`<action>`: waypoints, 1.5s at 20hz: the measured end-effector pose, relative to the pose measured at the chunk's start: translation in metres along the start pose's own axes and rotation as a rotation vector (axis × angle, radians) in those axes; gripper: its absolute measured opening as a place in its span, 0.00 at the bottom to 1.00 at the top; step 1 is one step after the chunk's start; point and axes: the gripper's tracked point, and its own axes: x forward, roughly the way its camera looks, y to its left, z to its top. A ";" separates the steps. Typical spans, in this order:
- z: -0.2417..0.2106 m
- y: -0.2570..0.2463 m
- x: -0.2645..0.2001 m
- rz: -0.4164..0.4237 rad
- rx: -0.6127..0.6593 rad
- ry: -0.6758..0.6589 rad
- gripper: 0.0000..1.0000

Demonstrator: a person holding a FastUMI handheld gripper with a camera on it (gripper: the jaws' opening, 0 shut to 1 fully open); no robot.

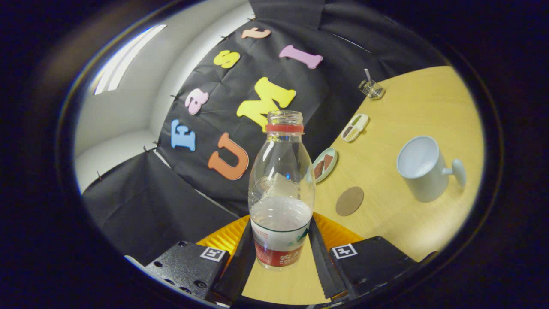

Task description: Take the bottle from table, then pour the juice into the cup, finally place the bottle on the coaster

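Bottle (281, 193) uncapped, clear, partly filled with pale liquid, held between the jaws; both fingers (241, 253) press its labelled base. Label red and white, writing too small to read. View tilted. Beyond: brown round coaster (349, 201) on wooden surface (407, 111), white cup (422, 168) near it, empty, handle outward.

Bottle (281, 201) clamped between the gripper (281, 251) fingers, bare tabletop (386, 223) left open between it and the cup (422, 167), coaster (349, 201) uncovered just ahead, small dishes (324, 164) ranged along the far table edge by the cloth wall.
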 end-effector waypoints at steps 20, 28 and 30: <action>0.059 0.012 0.082 -0.316 -0.776 -0.064 0.75; 0.028 -0.031 0.165 -0.349 -0.889 0.023 0.76; 0.021 -0.045 0.176 -0.350 -0.885 0.040 0.76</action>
